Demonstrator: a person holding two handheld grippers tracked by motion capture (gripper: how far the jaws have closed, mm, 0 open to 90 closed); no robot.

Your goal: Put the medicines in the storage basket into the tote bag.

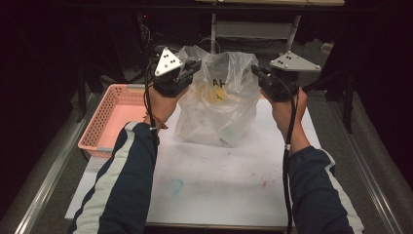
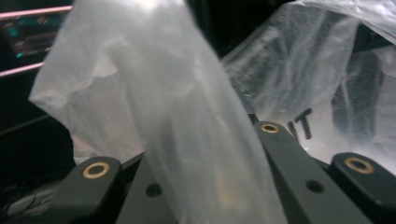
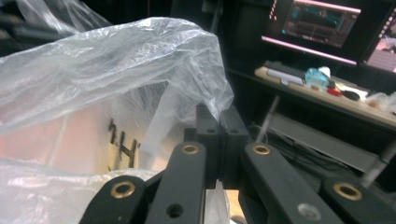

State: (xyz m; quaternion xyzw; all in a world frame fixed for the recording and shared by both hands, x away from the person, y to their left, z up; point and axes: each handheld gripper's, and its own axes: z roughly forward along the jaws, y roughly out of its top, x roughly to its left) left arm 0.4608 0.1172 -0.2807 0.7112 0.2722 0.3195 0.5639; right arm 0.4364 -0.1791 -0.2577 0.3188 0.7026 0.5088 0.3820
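Observation:
A clear plastic bag [image 1: 219,109] with black lettering stands on the white table sheet [image 1: 214,180], and something yellow [image 1: 215,92] shows through its wall. My left gripper [image 1: 194,67] holds the bag's left top edge. In the left gripper view the bag film [image 2: 154,93] drapes over the jaws and hides their tips, so the left gripper [image 2: 210,126] appears shut on it. My right gripper [image 1: 256,71] is at the bag's right top edge. In the right gripper view its jaws are pressed together, the right gripper [image 3: 219,123] pinching the bag's rim [image 3: 205,60].
A pink perforated basket [image 1: 117,114] sits at the table's left edge, beside my left forearm. The sheet has faint blue and red stains near the front. Metal rails run along both table sides. A shelf with a monitor [image 3: 322,23] stands beyond the bag.

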